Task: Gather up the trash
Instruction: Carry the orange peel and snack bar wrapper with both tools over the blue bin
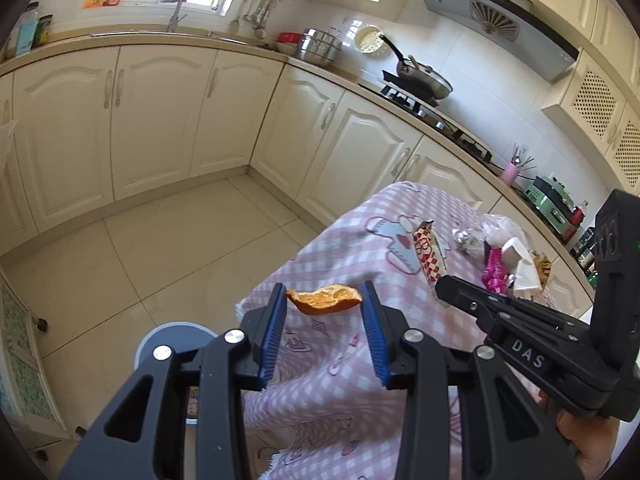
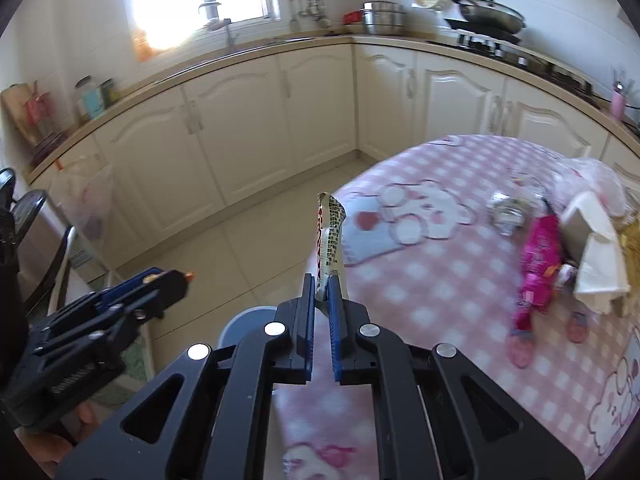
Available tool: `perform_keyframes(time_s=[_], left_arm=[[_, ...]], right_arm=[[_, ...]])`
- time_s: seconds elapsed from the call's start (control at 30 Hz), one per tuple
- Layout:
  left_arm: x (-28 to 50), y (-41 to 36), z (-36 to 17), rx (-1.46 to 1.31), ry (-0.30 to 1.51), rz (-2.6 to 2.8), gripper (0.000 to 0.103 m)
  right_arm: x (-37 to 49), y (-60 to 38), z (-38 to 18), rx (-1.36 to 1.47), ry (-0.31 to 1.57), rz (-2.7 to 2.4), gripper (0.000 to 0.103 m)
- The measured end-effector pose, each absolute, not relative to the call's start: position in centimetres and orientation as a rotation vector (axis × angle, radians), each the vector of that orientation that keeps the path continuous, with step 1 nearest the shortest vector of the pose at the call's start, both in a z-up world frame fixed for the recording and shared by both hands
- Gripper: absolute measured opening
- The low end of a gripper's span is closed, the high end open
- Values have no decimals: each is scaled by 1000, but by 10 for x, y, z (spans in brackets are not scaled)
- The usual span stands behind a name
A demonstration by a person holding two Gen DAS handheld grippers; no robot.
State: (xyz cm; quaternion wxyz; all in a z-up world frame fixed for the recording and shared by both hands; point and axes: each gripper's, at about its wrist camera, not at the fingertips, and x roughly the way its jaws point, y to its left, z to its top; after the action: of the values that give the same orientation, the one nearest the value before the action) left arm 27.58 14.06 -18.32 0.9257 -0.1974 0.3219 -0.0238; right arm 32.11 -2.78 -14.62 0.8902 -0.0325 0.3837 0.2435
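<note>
My left gripper (image 1: 325,295) is shut on an orange peel (image 1: 324,299) and holds it above the near edge of the pink checked table (image 1: 344,248). My right gripper (image 2: 321,285) is shut on a red and white snack wrapper (image 2: 329,236), which stands upright above the table's left edge; the wrapper also shows in the left wrist view (image 1: 430,258). More trash lies on the table: a crumpled foil piece (image 2: 505,210), a pink wrapper (image 2: 538,268) and white paper (image 2: 596,256). A round grey bin (image 1: 176,340) stands on the floor below the left gripper.
Cream cabinets and a counter run along the far and right walls, with a sink, pots and a pan on a stove (image 1: 424,80). A tiled floor (image 1: 168,240) lies between the table and cabinets. A plastic bag (image 2: 86,196) hangs at left.
</note>
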Motion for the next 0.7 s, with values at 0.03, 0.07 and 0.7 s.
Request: perform_keyframes(time_s=[0.03,0.07,0.7], left_arm=[[274,147,-185,-410,661,-37,37],[273,152,-187,-413,662,-25,37],[275,276,-261,-498,773,218,37]], right_arm=[[320,-19,-146,-69,797,528,6],[320,-10,-147,-76,800,545,6],[353,137,-227,-113,935,741,10]])
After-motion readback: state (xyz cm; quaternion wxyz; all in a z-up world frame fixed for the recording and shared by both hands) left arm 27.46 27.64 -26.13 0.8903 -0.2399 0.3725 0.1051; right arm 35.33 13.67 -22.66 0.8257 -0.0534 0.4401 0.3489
